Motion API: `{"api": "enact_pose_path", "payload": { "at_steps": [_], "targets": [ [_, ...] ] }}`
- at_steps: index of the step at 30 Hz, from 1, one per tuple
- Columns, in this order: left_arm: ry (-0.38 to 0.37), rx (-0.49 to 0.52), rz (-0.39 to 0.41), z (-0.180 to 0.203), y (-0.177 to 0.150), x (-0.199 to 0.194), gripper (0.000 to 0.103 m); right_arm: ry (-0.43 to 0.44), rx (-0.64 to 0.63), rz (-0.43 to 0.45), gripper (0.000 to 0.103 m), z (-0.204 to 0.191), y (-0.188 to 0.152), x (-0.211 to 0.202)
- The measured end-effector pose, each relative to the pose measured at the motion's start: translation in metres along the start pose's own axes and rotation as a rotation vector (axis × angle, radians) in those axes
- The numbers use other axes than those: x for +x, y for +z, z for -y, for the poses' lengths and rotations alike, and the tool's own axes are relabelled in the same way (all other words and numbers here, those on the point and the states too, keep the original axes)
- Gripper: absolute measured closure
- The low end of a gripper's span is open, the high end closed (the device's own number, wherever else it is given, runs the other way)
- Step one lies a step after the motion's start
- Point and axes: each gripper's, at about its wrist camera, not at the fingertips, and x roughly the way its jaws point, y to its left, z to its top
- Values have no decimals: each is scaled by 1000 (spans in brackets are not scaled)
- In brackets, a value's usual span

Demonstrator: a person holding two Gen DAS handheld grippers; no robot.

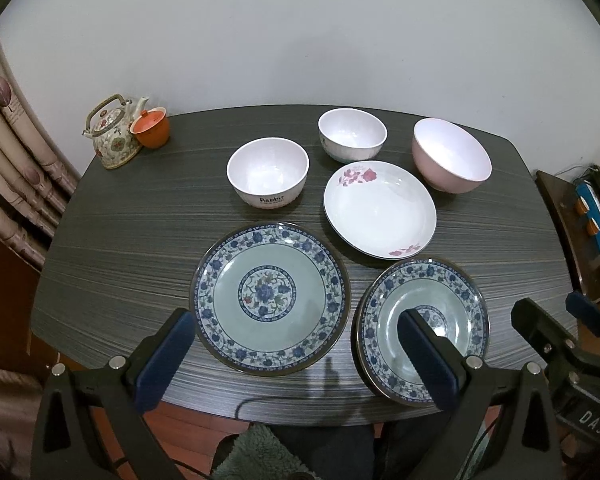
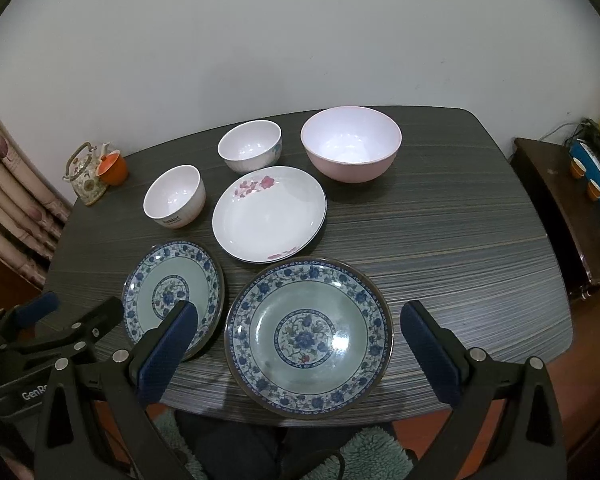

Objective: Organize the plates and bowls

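Two blue-patterned plates lie near the front edge of the dark table (image 1: 132,264): the left one (image 1: 269,298) (image 2: 174,292) and the right one (image 1: 420,328) (image 2: 308,336). Behind them are a white plate with pink flowers (image 1: 380,210) (image 2: 269,212), a white "Rabbit" bowl (image 1: 268,172) (image 2: 175,196), a small white bowl (image 1: 352,134) (image 2: 250,146) and a pink bowl (image 1: 452,154) (image 2: 351,142). My left gripper (image 1: 295,320) hovers open over the left blue plate. Above the right blue plate my right gripper (image 2: 300,308) is open too. Neither holds anything.
A floral teapot (image 1: 112,136) and an orange lidded cup (image 1: 152,128) stand at the back left corner. A dark side cabinet (image 2: 560,208) with small items is to the right. Curtains hang at left, and a wall rises behind the table.
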Motion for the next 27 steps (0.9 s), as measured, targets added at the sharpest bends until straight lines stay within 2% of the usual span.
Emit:
{"api": "enact_pose_path", "payload": {
  "at_steps": [27],
  "targets": [
    [4, 6, -35, -1, 2, 8, 0, -5, 4, -21, 2, 0, -2, 6]
  ]
}}
